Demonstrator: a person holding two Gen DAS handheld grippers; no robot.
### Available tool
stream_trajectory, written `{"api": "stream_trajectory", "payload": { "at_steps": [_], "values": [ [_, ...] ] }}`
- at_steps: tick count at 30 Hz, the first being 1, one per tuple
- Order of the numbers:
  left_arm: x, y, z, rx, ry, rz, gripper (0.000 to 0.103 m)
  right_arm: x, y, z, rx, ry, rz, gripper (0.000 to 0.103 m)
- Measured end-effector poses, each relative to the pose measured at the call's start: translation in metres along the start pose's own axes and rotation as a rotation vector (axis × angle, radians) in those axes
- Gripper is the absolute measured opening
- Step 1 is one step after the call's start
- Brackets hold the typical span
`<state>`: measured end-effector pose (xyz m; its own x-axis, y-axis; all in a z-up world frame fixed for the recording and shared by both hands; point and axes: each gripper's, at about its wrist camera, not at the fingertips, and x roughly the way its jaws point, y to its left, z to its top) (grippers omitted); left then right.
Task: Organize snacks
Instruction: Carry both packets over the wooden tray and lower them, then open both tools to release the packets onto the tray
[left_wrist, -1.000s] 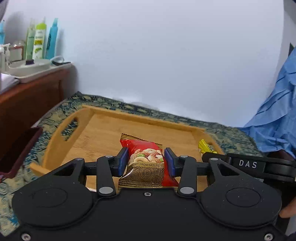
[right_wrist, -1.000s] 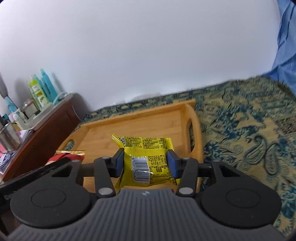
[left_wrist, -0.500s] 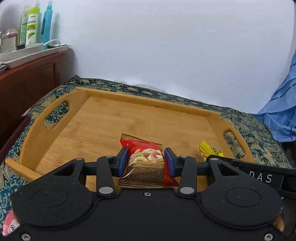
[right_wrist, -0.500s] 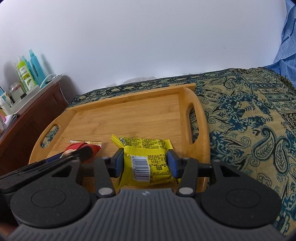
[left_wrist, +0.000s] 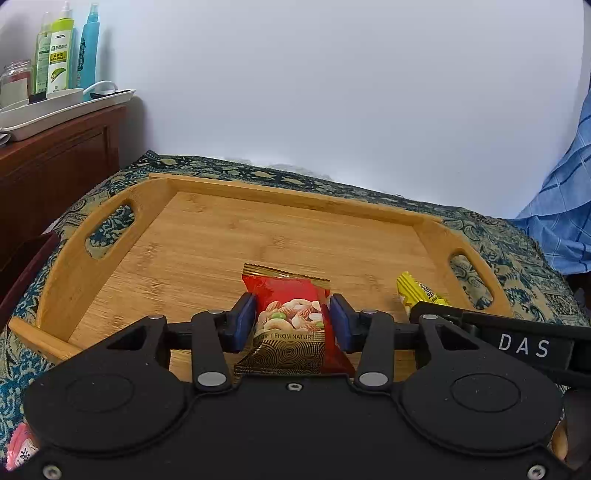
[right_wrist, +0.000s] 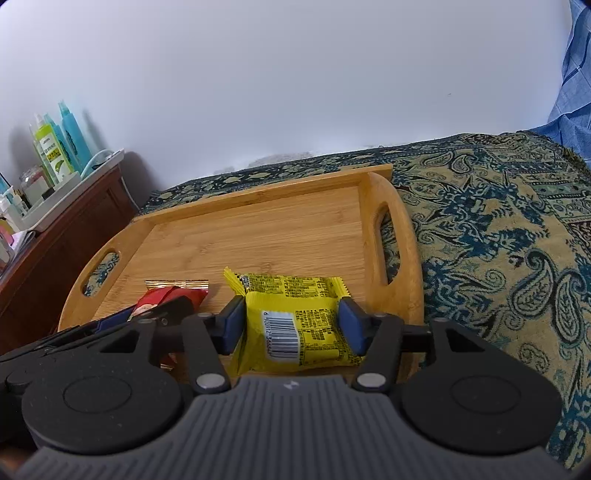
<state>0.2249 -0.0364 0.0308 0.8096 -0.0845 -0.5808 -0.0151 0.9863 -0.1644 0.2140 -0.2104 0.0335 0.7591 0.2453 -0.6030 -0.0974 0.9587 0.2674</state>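
Left claw (left_wrist: 291, 325): opening a little; the pads still seem to pinch the red nut packet (left_wrist: 290, 321), low over the near part of the wooden tray (left_wrist: 295, 199).
Right claw (right_wrist: 291, 325): opening; the yellow packet (right_wrist: 295, 325) lies loose between the pads, on the tray.
Risk: a packet may stick to a pad and be dragged off the tray.
Writing: "GIFT FROM NATURE" on red; barcode on yellow; "DAS" on the right claw's finger.

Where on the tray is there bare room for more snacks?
The tray's far half is bare between both handles, as is its near-left floor beside the red packet. The near-right is crowded: red and yellow packet lie between the left gripper and opening right gripper.
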Motion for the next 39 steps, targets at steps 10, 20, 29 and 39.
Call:
{"api": "stream_trajectory", "payload": {
  "at_steps": [10, 20, 29, 39],
  "values": [
    [-0.017, 0.001, 0.008, 0.007, -0.008, 0.025, 0.060, -0.011, -0.001, 0.004, 0.012, -0.027, 0.039, 0.074],
    [-0.059, -0.003, 0.010, 0.029, -0.042, 0.063, 0.081, -0.040, -0.007, 0.001, 0.046, -0.087, 0.068, 0.088],
    [-0.102, -0.013, -0.007, 0.104, -0.049, 0.066, 0.089, -0.078, -0.011, -0.016, 0.015, -0.143, 0.070, 0.100],
    [-0.141, -0.027, -0.032, 0.180, -0.065, 0.081, 0.094, -0.106, -0.008, -0.040, -0.038, -0.198, 0.054, 0.103]
  ]
}}
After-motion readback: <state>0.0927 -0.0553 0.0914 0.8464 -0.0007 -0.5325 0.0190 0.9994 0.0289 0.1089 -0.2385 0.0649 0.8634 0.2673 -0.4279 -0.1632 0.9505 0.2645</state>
